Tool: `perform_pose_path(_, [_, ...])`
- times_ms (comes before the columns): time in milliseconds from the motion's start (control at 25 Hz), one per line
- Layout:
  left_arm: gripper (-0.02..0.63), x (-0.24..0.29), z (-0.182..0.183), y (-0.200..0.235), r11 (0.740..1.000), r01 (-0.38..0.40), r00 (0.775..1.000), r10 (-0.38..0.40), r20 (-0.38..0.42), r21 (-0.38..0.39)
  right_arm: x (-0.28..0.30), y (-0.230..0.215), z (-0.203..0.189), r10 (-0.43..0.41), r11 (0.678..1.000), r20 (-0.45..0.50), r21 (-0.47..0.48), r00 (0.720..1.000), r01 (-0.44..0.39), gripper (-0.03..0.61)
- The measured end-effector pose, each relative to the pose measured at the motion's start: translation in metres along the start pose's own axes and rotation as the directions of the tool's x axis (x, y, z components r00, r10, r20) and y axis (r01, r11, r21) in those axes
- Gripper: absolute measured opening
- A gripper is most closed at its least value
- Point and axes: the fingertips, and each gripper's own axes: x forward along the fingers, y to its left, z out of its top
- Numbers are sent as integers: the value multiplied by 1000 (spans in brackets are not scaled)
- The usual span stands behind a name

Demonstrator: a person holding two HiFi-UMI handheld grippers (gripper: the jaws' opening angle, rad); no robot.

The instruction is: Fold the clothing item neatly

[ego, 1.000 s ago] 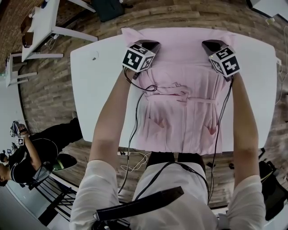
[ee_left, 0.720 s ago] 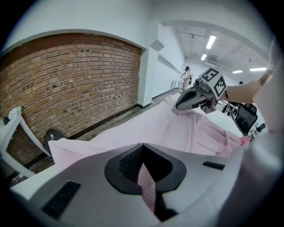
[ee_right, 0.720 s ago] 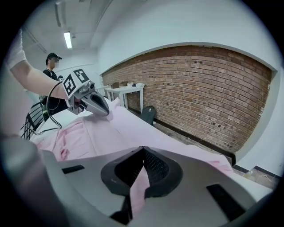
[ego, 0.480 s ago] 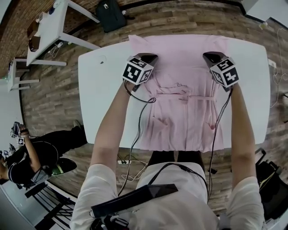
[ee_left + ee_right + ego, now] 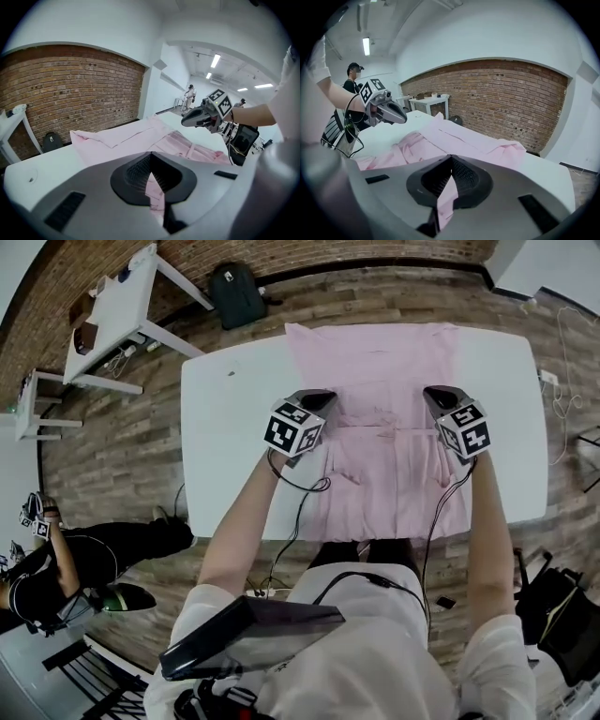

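Lifted and drawn back toward the person since the earlier frames, the left gripper and the right gripper each carry a pinch of cloth. Behind and below their tips, the pink garment lies rumpled down to the near edge of the white table. The left gripper's jaws are pressed together on a fold of the pink fabric. The right gripper, level with it across the garment, nips the fabric the same way. Beyond both tips the garment spreads flat toward the table's far edge.
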Motion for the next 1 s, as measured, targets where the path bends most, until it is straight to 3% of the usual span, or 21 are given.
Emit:
perform_pose_path(440, [2, -61, -22, -47, 999, -12, 998, 9, 61, 41, -55, 87, -24, 5, 999, 36, 46, 999, -7, 5])
perform_pose_path(720, [2, -84, -32, -68, 999, -16, 995, 20, 94, -50, -83, 107, -28, -6, 998, 75, 71, 997, 1, 5])
perform_pose_path(1000, [2, -100, -37, -110, 996, -35, 990, 46, 136, -86, -108, 131, -48, 56, 998, 64, 29, 996, -58, 5])
